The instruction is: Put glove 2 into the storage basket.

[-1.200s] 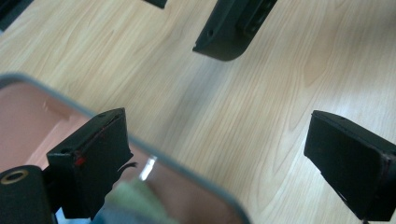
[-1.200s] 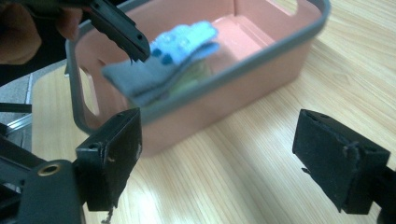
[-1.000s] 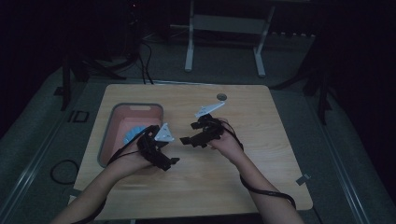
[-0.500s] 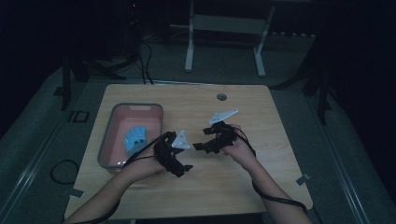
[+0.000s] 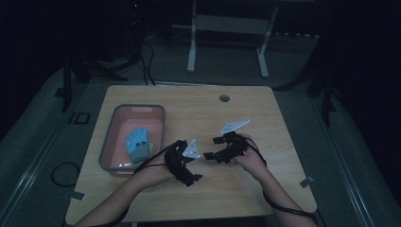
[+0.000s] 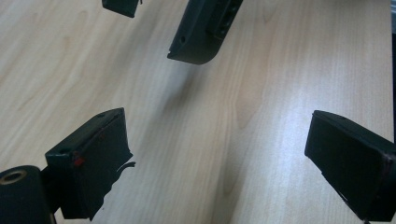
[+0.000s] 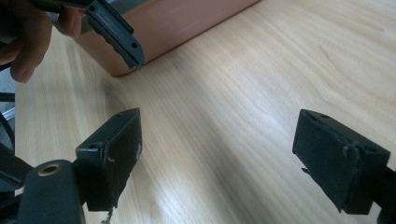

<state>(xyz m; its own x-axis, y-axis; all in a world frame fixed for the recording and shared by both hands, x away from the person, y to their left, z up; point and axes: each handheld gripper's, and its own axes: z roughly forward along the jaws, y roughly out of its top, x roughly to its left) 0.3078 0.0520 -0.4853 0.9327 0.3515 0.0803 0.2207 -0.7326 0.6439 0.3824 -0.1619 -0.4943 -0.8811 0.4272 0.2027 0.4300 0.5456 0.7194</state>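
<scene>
Your left tool [image 5: 196, 178] and right tool [image 5: 206, 155]: both jaws wide, empty, facing each other mid-worktop [image 5: 265, 189]. Likely staging between moves. Glove [image 5: 138, 144] lies in tray [image 5: 111, 142] at 9 o'clock, apart from your tools.

dim room, grey floor [image 5: 42, 142], wooden table [image 5: 265, 118]

Blue glove [image 5: 137, 144] lying flat inside pink tray [image 5: 113, 137].
</scene>
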